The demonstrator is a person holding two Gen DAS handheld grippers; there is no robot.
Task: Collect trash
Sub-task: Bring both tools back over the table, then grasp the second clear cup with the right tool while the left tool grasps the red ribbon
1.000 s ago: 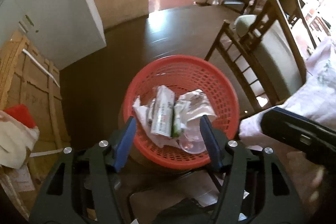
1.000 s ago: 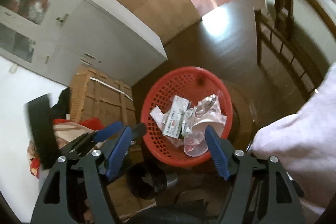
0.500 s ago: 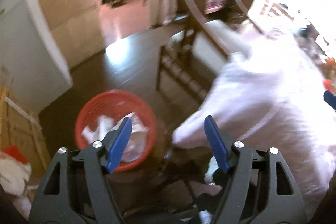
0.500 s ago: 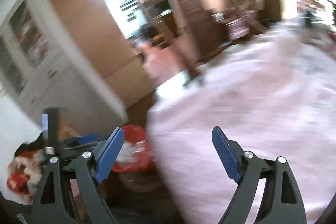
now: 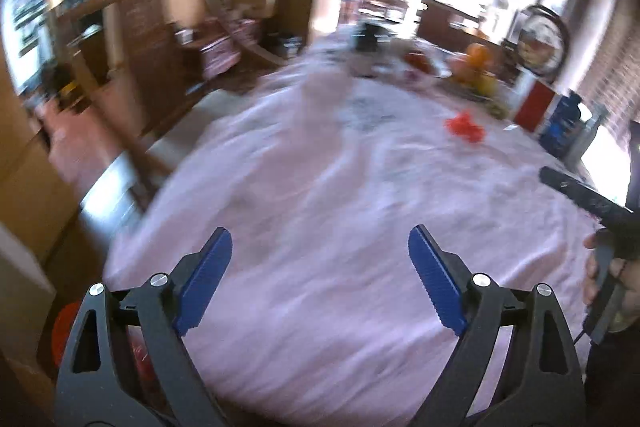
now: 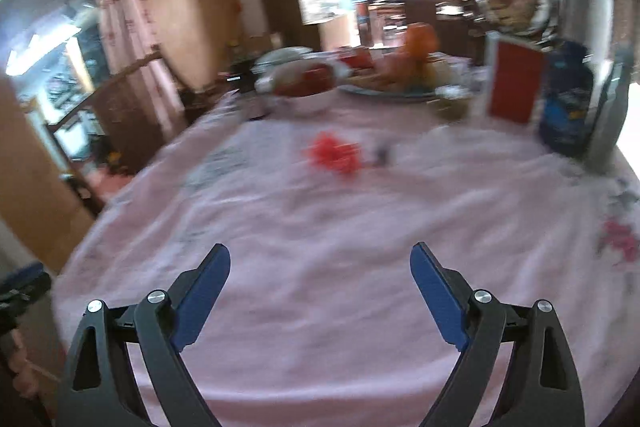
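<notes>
A crumpled red scrap (image 5: 465, 128) lies on the pink tablecloth (image 5: 320, 195) toward the far right; it also shows in the right wrist view (image 6: 336, 154), with a small dark bit (image 6: 382, 154) beside it. My left gripper (image 5: 320, 251) is open and empty above the near part of the table. My right gripper (image 6: 320, 269) is open and empty, also over the near cloth. The red trash basket (image 5: 62, 327) shows only as a sliver at the lower left behind my left gripper. Both views are blurred.
Plates with fruit and food (image 6: 400, 75), a red box (image 6: 516, 87) and a blue pack (image 6: 566, 111) stand at the table's far side. A wooden chair (image 5: 120, 75) stands at the left. The right gripper's body (image 5: 588, 199) shows at the left view's right edge.
Both grippers have swung up and right, away from the red basket with its trash, and now face the pink-clothed table. Both stay open and empty.
</notes>
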